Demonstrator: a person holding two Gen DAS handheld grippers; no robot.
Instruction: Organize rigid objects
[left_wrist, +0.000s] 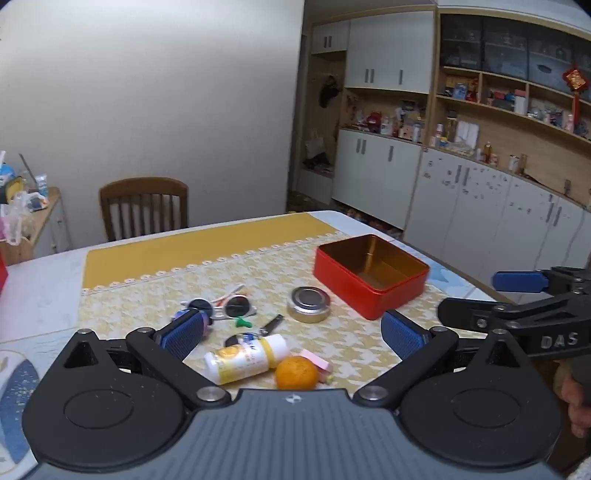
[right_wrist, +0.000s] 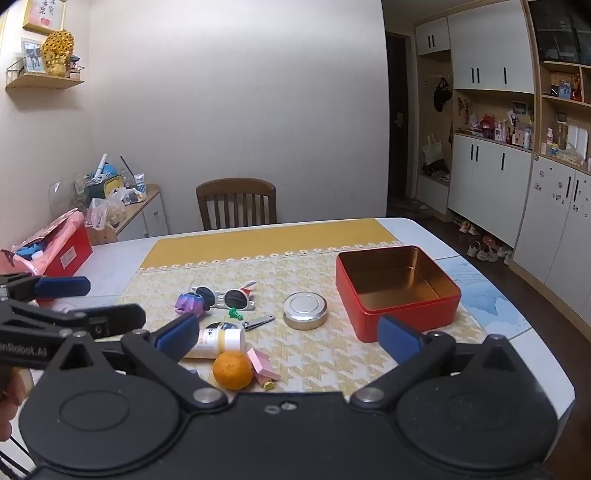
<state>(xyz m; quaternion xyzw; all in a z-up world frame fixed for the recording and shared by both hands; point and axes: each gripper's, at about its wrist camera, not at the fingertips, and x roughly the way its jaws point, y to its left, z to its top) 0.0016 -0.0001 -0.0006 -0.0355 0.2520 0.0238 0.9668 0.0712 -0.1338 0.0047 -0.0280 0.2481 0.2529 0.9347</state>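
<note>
Nearest your lenses, both grippers hang above the near table edge with jaws spread wide and nothing between them: the left gripper (left_wrist: 291, 332) looks down on the clutter, the right gripper (right_wrist: 288, 336) beside it, angled toward the box.

Nothing is packed yet, so treat this as choosing a first pick. The red tin box (right_wrist: 397, 291) stands open and empty on the right of the yellow mat (right_wrist: 332, 236); it is the likely place for everything, so keep its mouth clear and approach from the near side.

Work down in size. The round metal tin (right_wrist: 304, 310) sits just left of the box and apart from the rest: probably the easiest start, taken across its width. The white bottle (left_wrist: 245, 354) lies on its side, touching the orange (left_wrist: 296, 373); close across its body, not its length, or it may roll. The sunglasses (left_wrist: 229, 304) lie against the purple toy (right_wrist: 190, 302); grip the frame, not a lens.

Leave the flat small things for last: the pink eraser (right_wrist: 262, 363), the nail clippers (right_wrist: 258, 323) and the green peg (right_wrist: 234, 314). They will need the pads low to the cloth.
</note>
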